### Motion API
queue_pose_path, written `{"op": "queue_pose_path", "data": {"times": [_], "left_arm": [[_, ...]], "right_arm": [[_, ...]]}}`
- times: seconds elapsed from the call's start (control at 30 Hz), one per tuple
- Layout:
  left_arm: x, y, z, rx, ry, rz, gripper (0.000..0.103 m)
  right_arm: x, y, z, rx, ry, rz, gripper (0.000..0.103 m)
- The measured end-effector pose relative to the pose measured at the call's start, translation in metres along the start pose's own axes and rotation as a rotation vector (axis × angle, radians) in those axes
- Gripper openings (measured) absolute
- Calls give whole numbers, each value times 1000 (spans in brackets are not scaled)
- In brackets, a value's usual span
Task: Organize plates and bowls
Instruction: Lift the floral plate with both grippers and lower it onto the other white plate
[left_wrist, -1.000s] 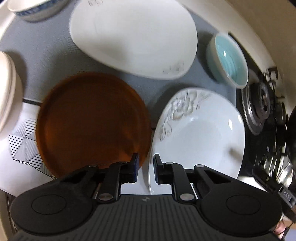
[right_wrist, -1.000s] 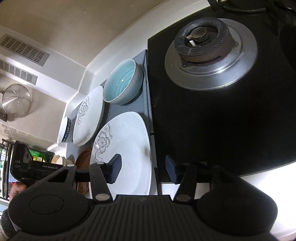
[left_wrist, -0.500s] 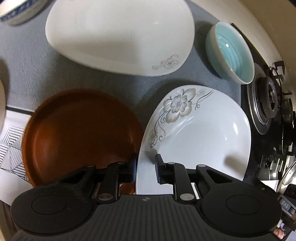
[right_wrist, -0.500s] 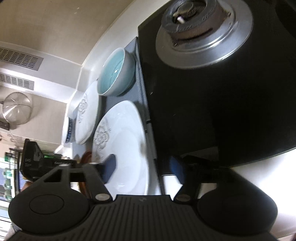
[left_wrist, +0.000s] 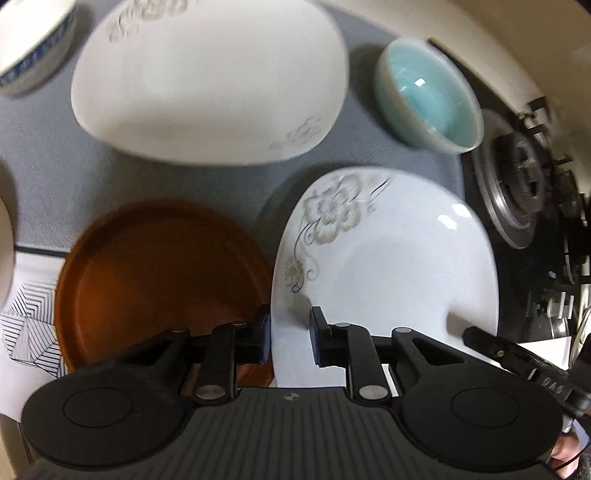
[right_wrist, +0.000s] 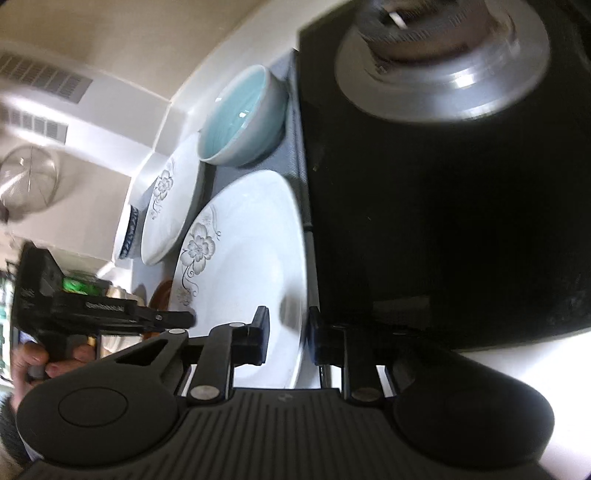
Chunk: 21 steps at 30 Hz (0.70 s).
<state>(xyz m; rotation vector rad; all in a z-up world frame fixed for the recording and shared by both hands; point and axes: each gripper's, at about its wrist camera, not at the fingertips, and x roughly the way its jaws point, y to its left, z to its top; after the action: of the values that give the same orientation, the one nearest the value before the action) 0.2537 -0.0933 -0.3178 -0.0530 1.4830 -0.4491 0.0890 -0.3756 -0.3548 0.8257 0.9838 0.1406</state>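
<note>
Two hand-held grippers at one flowered plate (left_wrist: 388, 266)

The left hand-held gripper (left_wrist: 290, 338) clamps its near rim; the right hand-held gripper (right_wrist: 286, 338) is closing over its stove-side rim. Only the left view shows the whole brown plate (left_wrist: 159, 269).

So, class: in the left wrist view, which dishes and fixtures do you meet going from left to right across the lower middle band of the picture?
Patterned paper → brown plate → white flowered plate → stove burner.
</note>
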Motion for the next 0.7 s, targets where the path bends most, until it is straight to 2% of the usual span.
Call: {"op": "queue_pose_path", "data": {"times": [0.1,0.23,0.47,0.7], "left_arm": [[-10,-3,-3,21,-30,5,22],[-17,-4,-2,-3,-35,-24,22],[-43,-4,-5,12,-73,-33,22],[-79,0,-7,3,-178,-15,22]], "right_arm": [[-10,7,-4,-13,-31,6,20],[-19,14,-5,-46,-42,-13,20],[-39,32,-3,-116,-126,0,20],[-42,68,3,-190,-148,9,21]]}}
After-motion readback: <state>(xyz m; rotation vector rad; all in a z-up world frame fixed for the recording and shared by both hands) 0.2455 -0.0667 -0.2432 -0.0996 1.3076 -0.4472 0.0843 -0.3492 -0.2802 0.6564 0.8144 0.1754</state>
